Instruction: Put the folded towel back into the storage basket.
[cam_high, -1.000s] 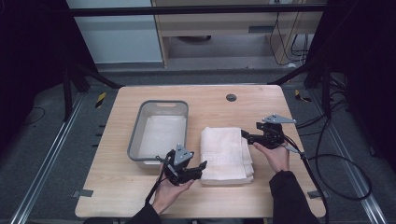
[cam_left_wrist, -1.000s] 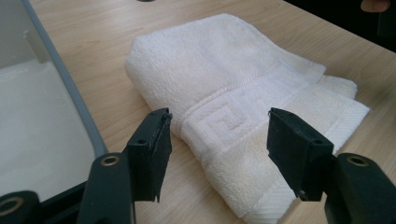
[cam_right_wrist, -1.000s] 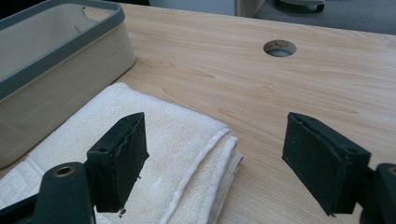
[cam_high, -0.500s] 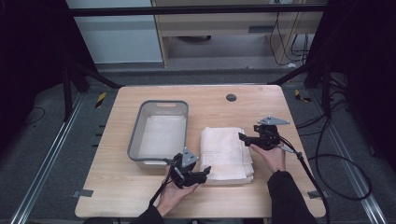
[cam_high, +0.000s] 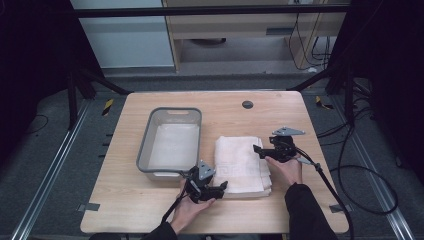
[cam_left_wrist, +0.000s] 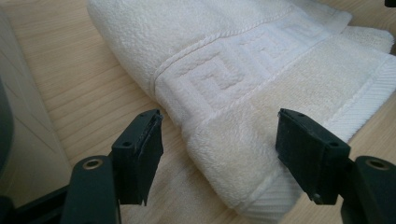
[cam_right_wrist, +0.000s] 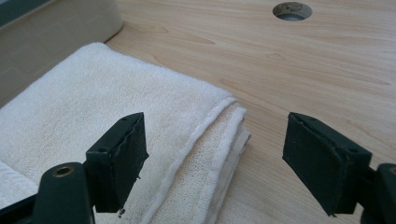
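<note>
White terry cloth, a folded towel (cam_high: 242, 167), lies flat on the wooden table (cam_high: 125, 210) just to the right of the grey basin (cam_high: 170, 145), apart from it by a narrow strip of bare wood. Left gripper (cam_high: 216, 190) sits at the towel's near left corner; its jaws have just been opening and stand wide, with the rounded corner between them but neither pad pressing on it, as the left gripper view confirms (cam_left_wrist: 219, 140). Right gripper (cam_high: 259, 150) hovers at the towel's far right edge, jaws likewise spread wide and holding nothing; the right gripper view shows the stacked hems (cam_right_wrist: 224, 140) lying between the pads. Risks noted: the fold has several layers, and a shallow bite at either end would likely catch the top layer alone, so the towel would unfold on lifting. Unequal grips at the two corners could let one end slip and drag the cloth askew. The left gripper works close to the basin's near right corner; a careless sideways move there may knock or shift the basin. A low jaw could also scrape the table and push the towel rather than grip it.
</note>
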